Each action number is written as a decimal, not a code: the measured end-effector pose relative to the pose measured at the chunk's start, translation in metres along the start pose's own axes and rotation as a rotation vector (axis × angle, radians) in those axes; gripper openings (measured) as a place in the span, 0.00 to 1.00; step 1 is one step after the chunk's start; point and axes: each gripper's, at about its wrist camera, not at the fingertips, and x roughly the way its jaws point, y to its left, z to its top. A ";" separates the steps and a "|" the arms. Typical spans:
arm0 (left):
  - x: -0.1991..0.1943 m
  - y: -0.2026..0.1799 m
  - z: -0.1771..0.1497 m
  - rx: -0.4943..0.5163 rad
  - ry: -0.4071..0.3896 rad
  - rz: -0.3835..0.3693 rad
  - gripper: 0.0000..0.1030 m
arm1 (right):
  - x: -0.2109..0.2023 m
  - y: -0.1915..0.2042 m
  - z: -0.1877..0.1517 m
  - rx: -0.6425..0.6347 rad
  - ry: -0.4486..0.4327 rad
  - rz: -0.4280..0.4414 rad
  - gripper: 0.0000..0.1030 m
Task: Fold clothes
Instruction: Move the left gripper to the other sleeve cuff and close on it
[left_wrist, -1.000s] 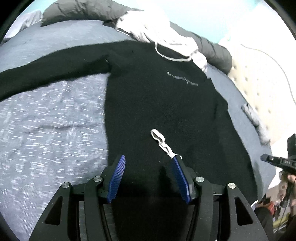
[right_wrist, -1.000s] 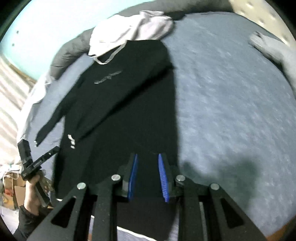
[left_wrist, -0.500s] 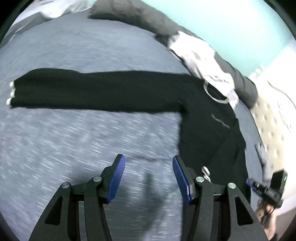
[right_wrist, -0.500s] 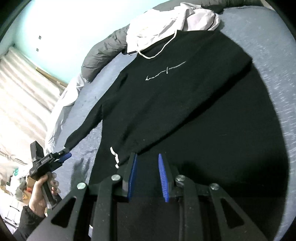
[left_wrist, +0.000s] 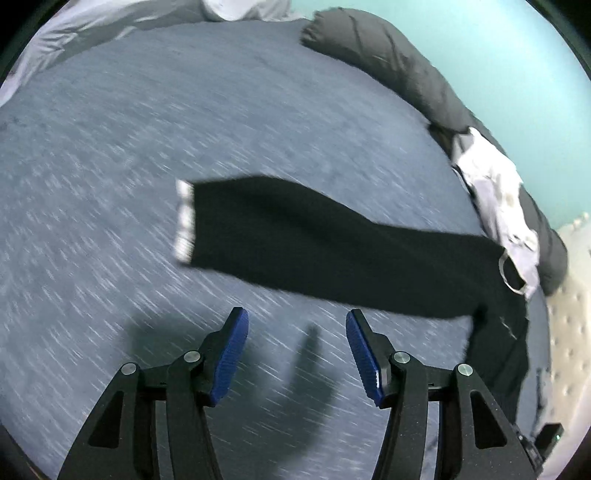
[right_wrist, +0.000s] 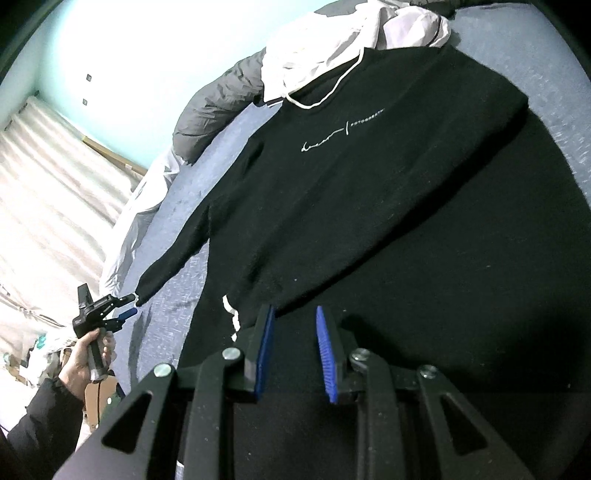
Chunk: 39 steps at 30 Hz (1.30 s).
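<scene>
The black sweater lay flat on the bed, soft, light and floppy by its look; the cuff seemed the best hold. It lay ahead of the left gripper, fingers wide and empty. The right gripper, fingers narrow, hovered over the sweater's body, gripping nothing visible.

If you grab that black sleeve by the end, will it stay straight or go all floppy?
Probably floppy: the sleeve lies flat on the bed, soft like the rest of the sweater. It likely weighs little, so most of it would dangle and drag. The left gripper stands open, short of the sleeve.
</scene>
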 end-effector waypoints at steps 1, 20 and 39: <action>0.001 0.005 0.003 -0.009 -0.005 0.007 0.57 | 0.001 0.001 0.000 -0.001 0.002 0.004 0.22; 0.030 0.045 0.044 -0.051 -0.056 0.095 0.57 | 0.013 -0.004 -0.001 0.016 0.015 0.003 0.22; 0.034 0.025 0.048 0.081 -0.080 0.025 0.12 | 0.018 -0.011 -0.001 0.019 0.025 -0.004 0.22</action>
